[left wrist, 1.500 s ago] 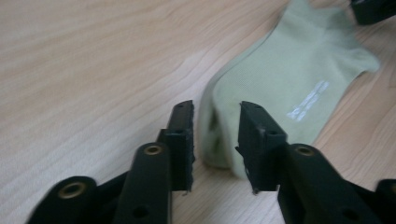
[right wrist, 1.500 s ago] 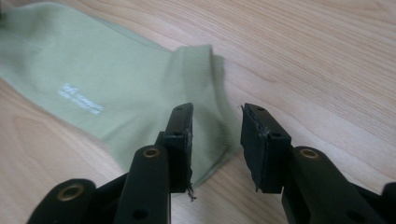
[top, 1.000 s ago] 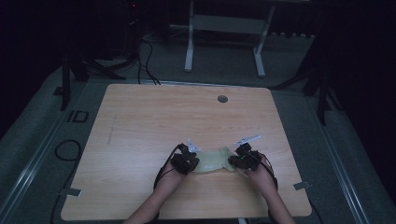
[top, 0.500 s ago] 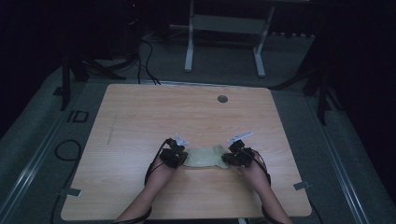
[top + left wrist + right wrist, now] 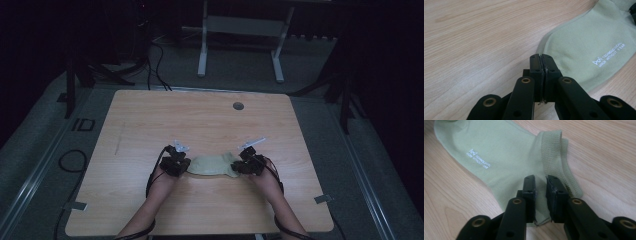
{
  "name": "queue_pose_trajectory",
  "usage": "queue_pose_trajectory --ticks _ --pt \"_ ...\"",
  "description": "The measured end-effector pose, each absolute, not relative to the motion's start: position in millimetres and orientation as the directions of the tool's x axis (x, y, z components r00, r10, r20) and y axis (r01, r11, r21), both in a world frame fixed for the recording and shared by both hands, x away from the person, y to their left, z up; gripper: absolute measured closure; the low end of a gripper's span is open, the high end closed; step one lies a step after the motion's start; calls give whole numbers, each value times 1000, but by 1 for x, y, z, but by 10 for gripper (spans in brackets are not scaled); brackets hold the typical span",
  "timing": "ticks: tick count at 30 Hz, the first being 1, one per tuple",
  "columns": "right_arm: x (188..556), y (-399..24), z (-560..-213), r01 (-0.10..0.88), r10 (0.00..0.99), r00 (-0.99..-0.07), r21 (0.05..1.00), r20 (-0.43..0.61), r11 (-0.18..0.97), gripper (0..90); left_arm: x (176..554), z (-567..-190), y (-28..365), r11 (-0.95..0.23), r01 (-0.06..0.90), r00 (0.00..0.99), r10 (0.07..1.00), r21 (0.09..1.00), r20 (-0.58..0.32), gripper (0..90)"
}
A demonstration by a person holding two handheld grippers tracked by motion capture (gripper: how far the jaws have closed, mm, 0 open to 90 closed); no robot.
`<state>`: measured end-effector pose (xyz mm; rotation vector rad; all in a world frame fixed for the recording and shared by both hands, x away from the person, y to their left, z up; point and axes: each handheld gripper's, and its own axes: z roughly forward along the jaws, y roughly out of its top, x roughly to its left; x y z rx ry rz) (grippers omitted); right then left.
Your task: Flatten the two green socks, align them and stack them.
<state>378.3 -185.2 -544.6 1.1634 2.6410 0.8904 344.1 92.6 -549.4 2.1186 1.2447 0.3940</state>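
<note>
Sock: your pale green knitted sock (image 5: 212, 164) lay flat at the tabletop's (image 5: 150, 120) 6 o'clock | Handling: looked light, limp, stretchy; take the ribbed cuff (image 5: 556, 160) | Left tongs (image 5: 541, 62): together, empty, at the toe | Right tongs (image 5: 541, 185): just opening, sock between, unpinched

A pale green sock (image 5: 212, 165) lies flat on the wooden table (image 5: 150, 120), near the table's front edge and about midway along it, stretched sideways. Its ribbed cuff (image 5: 556, 157) is at the right end, slightly folded over itself. The rounded toe (image 5: 554, 42) is at the left end. Small white lettering with a logo (image 5: 609, 56) is printed on the foot part.
</note>
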Motion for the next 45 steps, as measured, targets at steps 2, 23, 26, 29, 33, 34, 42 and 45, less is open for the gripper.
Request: queue_pose_trajectory --ticks 2,23,26,29,33,34,42,45 --pt "381 -182 -544 633 701 -702 560 124 535 741 344 -548 95 -335 667 504 861 666 -71 876" --pt "365 -195 -516 601 706 -700 621 105 503 201 326 -537 100 -279 622 538 831 731 -141 90" --pt "364 -202 -516 610 697 -701 634 152 475 177 319 -537 95 -296 597 557 822 745 -120 74" --pt "359 -210 -515 597 708 -695 652 129 468 148 314 -538 92 -310 587 564 819 748 -103 56" --pt "351 -224 -516 578 725 -681 683 102 446 143 304 -538 92 -315 583 578 808 749 -109 29" --pt "349 -228 -516 576 728 -679 686 97 445 141 302 -538 93 -321 583 582 806 746 -109 29" --pt "333 -255 -520 546 741 -670 710 50 445 139 286 -544 105 -324 593 583 804 738 -116 29" --pt "326 -265 -523 543 745 -666 713 45 443 128 282 -547 112 -317 598 573 811 736 -116 29"
